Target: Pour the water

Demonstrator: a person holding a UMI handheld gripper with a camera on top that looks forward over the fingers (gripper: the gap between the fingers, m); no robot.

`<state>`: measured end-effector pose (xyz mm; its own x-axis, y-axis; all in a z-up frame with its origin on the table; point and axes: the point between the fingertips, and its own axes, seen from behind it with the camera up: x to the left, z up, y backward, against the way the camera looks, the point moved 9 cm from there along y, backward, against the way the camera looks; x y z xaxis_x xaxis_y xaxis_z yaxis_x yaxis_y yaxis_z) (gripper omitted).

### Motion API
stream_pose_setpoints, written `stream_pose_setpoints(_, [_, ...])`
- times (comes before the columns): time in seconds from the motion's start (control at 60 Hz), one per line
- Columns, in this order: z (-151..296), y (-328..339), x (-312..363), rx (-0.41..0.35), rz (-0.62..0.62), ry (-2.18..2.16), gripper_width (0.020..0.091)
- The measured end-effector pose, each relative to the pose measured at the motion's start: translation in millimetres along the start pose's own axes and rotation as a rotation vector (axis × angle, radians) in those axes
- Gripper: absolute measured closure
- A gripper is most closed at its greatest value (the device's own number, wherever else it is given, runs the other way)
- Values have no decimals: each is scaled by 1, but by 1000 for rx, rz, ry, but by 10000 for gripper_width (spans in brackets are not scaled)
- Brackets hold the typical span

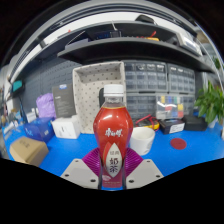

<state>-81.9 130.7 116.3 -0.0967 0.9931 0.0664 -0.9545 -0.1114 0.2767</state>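
the gripper (113, 170) is closed on a red drink bottle (113, 130) with a white cap, held upright between its pink pads (94, 160) above the blue table (185, 155), a white cup (143, 139) just behind to the right.

A blue tabletop (185, 152) carries a white box (67, 127), a tan box (29, 150), a blue cloth (40, 130), a white cup (143, 140) and a small red disc (178, 143).

The bottle (113, 135) label's print is too small to read
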Motion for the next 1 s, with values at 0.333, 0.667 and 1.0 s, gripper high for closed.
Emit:
stream_pose_setpoints(0.333, [47,-78,53,80,149,-872,832])
stream_pose_setpoints(0.667, [78,-112,37,38,226,-1582,818])
stream_pose_setpoints(1.0, [79,-118,12,5,191,-1962,818])
